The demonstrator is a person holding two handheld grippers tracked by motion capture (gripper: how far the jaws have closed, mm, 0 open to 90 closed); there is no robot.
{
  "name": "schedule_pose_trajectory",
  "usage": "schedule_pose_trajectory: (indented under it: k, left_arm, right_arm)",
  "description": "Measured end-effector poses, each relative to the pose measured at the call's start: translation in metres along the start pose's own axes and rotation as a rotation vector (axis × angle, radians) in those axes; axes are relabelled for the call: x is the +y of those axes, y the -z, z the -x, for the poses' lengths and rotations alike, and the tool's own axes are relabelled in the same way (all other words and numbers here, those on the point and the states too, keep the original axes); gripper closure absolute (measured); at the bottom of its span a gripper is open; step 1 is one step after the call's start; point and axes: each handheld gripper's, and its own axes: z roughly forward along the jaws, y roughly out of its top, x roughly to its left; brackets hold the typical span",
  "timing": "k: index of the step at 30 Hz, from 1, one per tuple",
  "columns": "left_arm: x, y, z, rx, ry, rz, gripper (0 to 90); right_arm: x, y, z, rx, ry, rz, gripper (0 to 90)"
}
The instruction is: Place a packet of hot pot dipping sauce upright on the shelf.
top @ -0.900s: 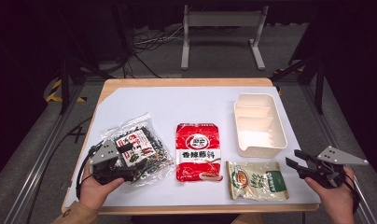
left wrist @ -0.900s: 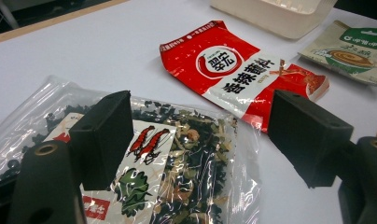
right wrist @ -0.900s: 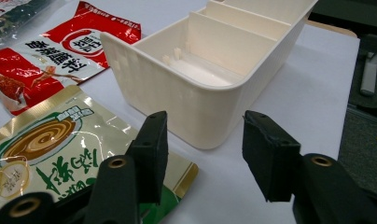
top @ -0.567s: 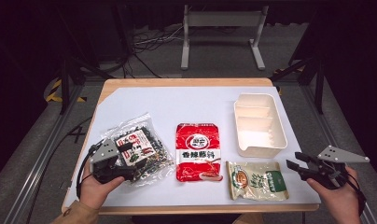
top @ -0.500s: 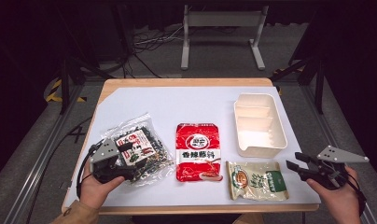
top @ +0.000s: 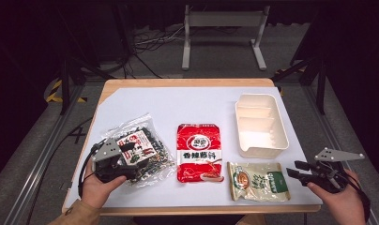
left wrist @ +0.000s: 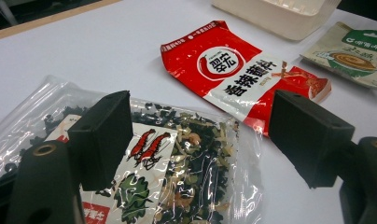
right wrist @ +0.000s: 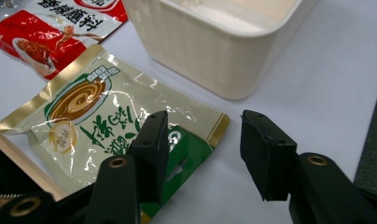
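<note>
— Where are your left tongs (top: 124, 157)?

— Mine hang spread over the clear seaweed bag (top: 140, 154) at the table's (top: 187, 105) near left, one jaw on each side of its label, pinching nothing.

— And the right tongs (top: 295, 171)?

— Spread too, just off the near right edge, beside the green pouch (top: 257, 181), not gripping it. The red sachet (top: 199, 152) lies between bag and pouch; the cream tray (top: 261, 126) sits just behind the pouch.
</note>
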Motion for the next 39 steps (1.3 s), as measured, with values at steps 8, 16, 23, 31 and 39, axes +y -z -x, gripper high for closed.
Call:
schedule_pose_trajectory:
  k: [8, 16, 23, 31, 39]
  left_arm:
    - [0.001, 0.000, 0.000, 0.000, 0.001, 0.000, 22.4]
    - [0.001, 0.000, -0.001, -0.002, 0.002, 0.002, 22.3]
    - [0.002, -0.001, -0.002, -0.001, -0.006, 0.004, 22.1]
    - [0.002, -0.001, -0.001, -0.004, -0.005, 0.007, 21.7]
    - [0.002, -0.001, -0.001, -0.008, -0.003, 0.006, 21.7]
  right_arm:
    - [-0.008, -0.011, 0.000, 0.048, -0.046, -0.084, 49.9]
    - [-0.015, -0.019, -0.002, 0.085, -0.091, -0.164, 44.8]
    - [-0.021, -0.025, -0.002, 0.118, -0.136, -0.205, 43.7]
    - [-0.025, -0.031, -0.005, 0.149, -0.146, -0.228, 43.4]
    - [-0.025, -0.037, -0.007, 0.201, -0.152, -0.219, 47.0]
